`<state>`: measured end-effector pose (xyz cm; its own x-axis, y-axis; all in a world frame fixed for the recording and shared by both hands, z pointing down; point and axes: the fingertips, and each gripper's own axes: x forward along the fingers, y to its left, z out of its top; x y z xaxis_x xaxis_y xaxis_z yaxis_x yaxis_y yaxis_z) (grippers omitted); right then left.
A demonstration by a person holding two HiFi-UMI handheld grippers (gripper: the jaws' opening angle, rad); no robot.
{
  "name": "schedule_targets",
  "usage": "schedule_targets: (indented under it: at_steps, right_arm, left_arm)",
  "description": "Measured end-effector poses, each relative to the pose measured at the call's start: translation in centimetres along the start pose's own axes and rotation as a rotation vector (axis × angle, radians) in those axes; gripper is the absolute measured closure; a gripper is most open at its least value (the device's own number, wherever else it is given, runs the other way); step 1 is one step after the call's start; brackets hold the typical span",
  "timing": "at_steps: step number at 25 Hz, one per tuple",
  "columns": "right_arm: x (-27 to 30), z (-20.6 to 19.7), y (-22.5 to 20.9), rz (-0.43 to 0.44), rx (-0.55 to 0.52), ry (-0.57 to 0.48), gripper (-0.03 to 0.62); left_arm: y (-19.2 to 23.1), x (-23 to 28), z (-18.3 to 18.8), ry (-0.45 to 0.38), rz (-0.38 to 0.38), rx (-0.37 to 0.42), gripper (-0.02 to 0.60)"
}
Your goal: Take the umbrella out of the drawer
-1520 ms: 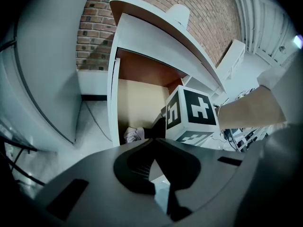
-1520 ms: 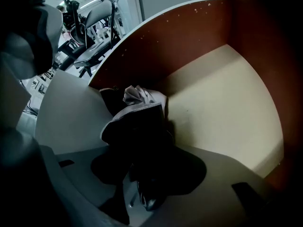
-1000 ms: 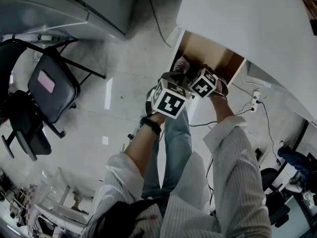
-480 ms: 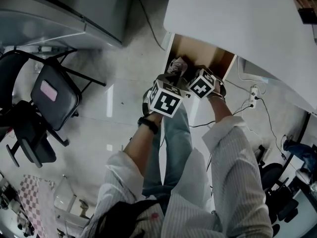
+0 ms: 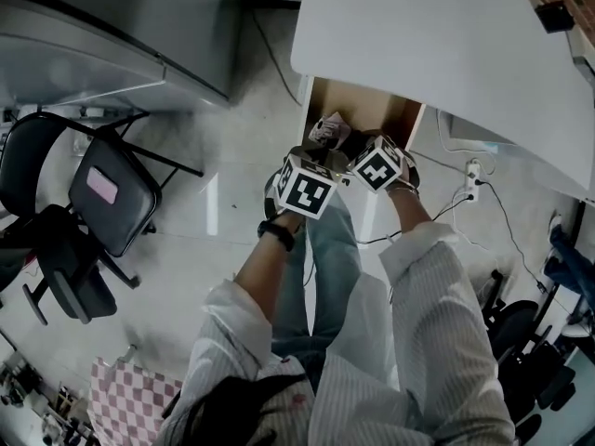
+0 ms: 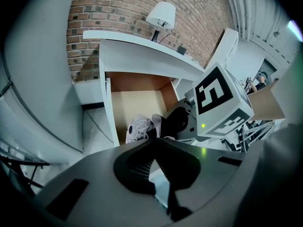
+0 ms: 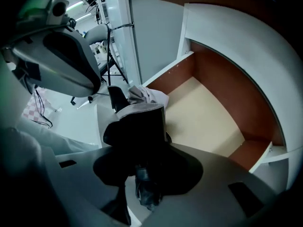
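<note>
The drawer point(image 5: 364, 108) under the white desk stands pulled out, and its tan floor point(image 7: 203, 117) is mostly bare. My right gripper point(image 7: 142, 141) is shut on the folded black umbrella point(image 7: 139, 126) and holds it above the drawer's front, with the strap point(image 7: 147, 190) hanging down. From the left gripper view the umbrella point(image 6: 177, 122) shows just under the right gripper's marker cube point(image 6: 218, 98). My left gripper point(image 6: 156, 145) is shut with nothing in it, close beside the right one. In the head view both grippers point(image 5: 305, 186) point(image 5: 376, 167) hover over the drawer's near edge.
A pale crumpled item point(image 6: 139, 126) lies at the drawer's front left corner. The white desk top point(image 5: 437, 45) overhangs the drawer and bears a lamp point(image 6: 161, 15). A folding chair point(image 5: 112, 193) and an office chair point(image 5: 65, 268) stand to the left. Cables and a power strip point(image 5: 476, 175) lie to the right.
My right gripper has risen with the umbrella, up out of the drawer. The left gripper has come up a little beside it.
</note>
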<state>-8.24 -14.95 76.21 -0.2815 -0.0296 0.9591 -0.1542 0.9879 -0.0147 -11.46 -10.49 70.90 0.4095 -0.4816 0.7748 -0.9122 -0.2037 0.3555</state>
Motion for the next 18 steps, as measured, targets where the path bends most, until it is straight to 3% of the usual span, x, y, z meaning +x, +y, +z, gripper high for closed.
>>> schedule_targets:
  at_steps: [18]
  right_arm:
    - [-10.9, 2.3, 0.4, -0.007, 0.108, -0.146, 0.408]
  left_arm:
    - [-4.5, -6.6, 6.0, -0.056, 0.028, 0.049, 0.572]
